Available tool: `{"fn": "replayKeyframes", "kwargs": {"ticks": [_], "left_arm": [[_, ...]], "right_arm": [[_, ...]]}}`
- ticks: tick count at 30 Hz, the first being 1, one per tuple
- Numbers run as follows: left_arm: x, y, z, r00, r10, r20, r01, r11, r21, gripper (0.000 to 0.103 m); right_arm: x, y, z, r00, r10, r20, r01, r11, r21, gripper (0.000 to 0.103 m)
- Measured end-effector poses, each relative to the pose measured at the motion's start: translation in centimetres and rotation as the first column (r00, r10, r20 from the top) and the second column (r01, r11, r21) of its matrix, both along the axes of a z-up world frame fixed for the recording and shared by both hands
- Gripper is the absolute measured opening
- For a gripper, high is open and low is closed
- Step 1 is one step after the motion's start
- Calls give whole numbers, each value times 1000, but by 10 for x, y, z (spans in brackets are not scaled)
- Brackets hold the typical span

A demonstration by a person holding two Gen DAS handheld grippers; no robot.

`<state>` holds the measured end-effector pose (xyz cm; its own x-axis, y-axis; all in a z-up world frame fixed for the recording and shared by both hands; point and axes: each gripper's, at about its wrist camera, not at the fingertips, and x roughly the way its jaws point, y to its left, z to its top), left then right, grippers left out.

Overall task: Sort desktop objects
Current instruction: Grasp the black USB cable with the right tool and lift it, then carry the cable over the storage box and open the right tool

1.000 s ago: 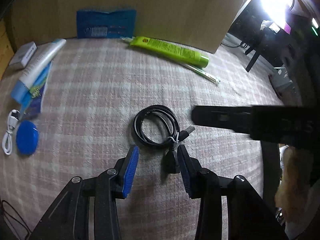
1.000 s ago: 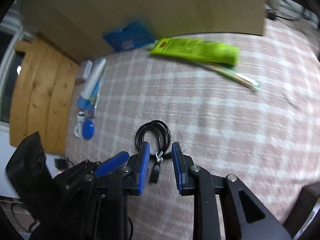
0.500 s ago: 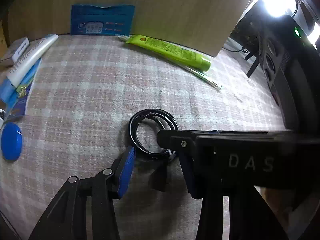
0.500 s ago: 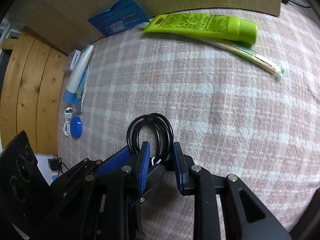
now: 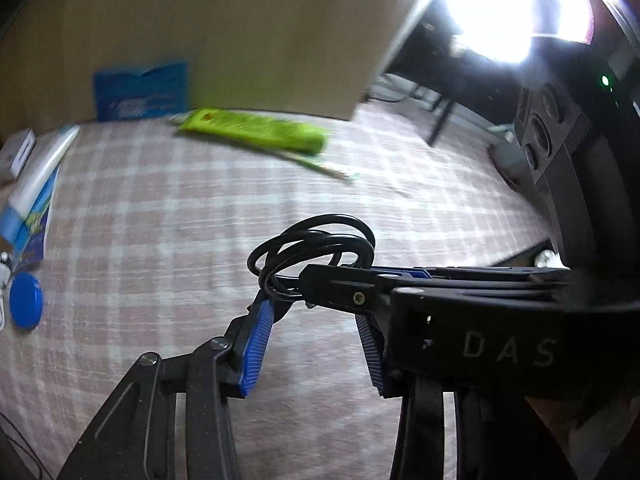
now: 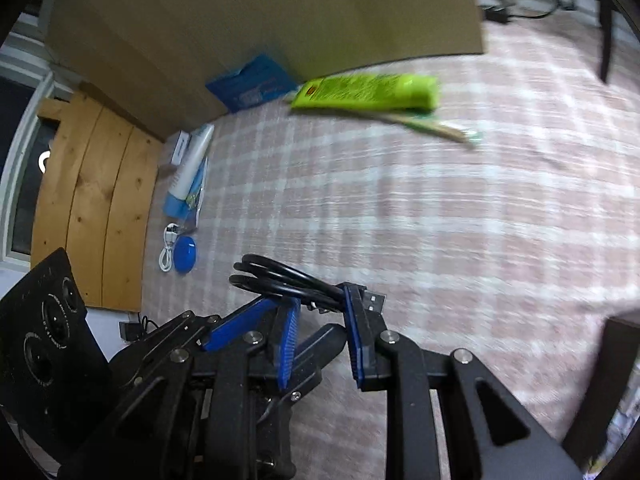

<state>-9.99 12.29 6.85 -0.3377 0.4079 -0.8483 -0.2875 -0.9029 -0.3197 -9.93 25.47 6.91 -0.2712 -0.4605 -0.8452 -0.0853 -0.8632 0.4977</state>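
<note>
1. Your right gripper [image 6: 320, 320] seems clamped on the coiled black USB cable [image 6: 288, 280], lifted off the plaid cloth [image 6: 440, 220] near its front edge.
2. Left gripper [image 5: 316, 344] stays spread, empty.
3. Next, carry the cable to the white cable [image 6: 167, 254] by the left edge.

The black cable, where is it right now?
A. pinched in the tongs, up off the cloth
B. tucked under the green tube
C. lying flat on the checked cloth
A: the right tongs pinch the black cable, its loops raised off the checked cloth.
</note>
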Motion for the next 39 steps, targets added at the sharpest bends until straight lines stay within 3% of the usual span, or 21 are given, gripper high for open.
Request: {"fn": "replayKeyframes", "kwargs": {"ticks": [7,8,15,24,25,28,31,39], "left_arm": [[17,56,19,990,-141,-16,141,990,28,39],[20,65,22,976,-219,-21,220,975,29,39],[48,136,39,924,-380,-29,382,922,60,39],[84,210,49,848,-530,-19,530,845,70,40],[88,216,50,842,-539,-20,539,840,61,44],[92,227,53,835,-550,-26,550,834,35,57],[91,226,55,832,-554,-33,555,831,39,57],[80,205,50,859,-510,-37,510,860,-5,57]], "right_arm": [[40,57,19,992,-121,-22,121,993,-12,22],[47,66,22,990,-138,-25,138,990,-10,22],[98,135,43,960,-278,-40,278,960,12,22],[155,200,53,913,-405,-52,408,911,62,22],[160,205,54,904,-424,-56,428,900,79,23],[173,222,57,876,-478,-72,483,869,104,27],[180,231,59,860,-503,-79,509,856,94,29],[165,215,61,891,-445,-93,453,885,107,34]]}}
